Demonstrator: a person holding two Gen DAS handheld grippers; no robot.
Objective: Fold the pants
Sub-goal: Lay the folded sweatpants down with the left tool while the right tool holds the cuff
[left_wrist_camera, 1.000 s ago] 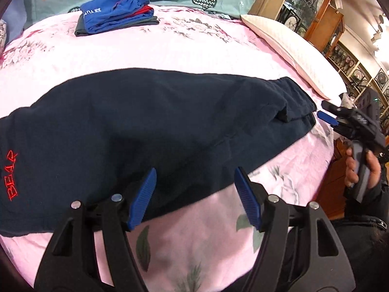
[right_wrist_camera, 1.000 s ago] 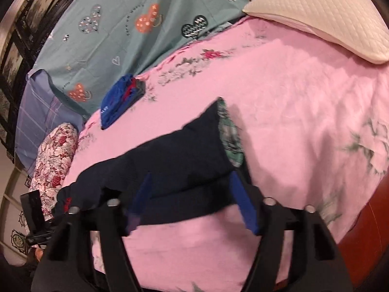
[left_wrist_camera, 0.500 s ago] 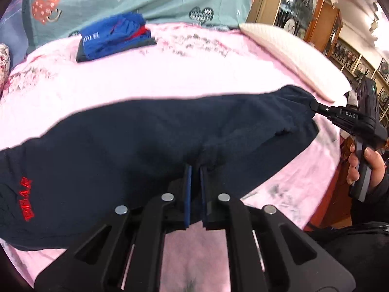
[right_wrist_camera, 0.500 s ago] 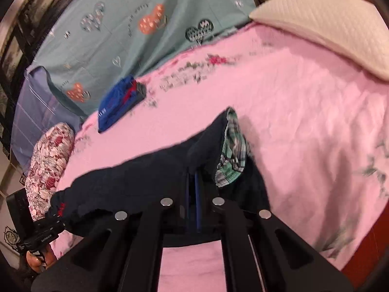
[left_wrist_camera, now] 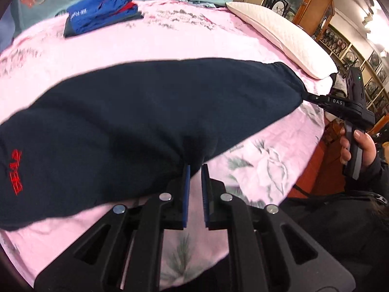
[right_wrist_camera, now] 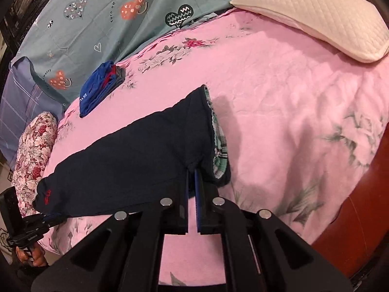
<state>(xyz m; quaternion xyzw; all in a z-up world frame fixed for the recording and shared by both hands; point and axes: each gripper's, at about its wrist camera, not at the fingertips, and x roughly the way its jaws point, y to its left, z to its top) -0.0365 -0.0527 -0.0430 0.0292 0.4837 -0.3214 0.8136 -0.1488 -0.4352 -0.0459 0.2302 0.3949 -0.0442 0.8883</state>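
Dark navy pants (left_wrist_camera: 145, 112) with red lettering lie stretched across the pink floral bedsheet (left_wrist_camera: 170, 39). My left gripper (left_wrist_camera: 195, 170) is shut on the near edge of the pants. My right gripper (right_wrist_camera: 192, 172) is shut on the pants at the end with the green plaid lining (right_wrist_camera: 220, 150). In the left wrist view the right gripper (left_wrist_camera: 308, 96) pinches the far right end of the pants. In the right wrist view the left gripper (right_wrist_camera: 52, 219) holds the pants (right_wrist_camera: 136, 150) at the lettered end.
A folded pile of blue, red and grey clothes (left_wrist_camera: 102, 12) lies at the back of the bed, also in the right wrist view (right_wrist_camera: 102, 85). A white pillow (right_wrist_camera: 311, 17) lies at the right. A floral cushion (right_wrist_camera: 31, 155) sits left. Wooden cabinets (left_wrist_camera: 304, 4) stand beyond.
Both grippers went from open to shut on the near edge of the pants. The pants are now pulled taut and lifted slightly between them.
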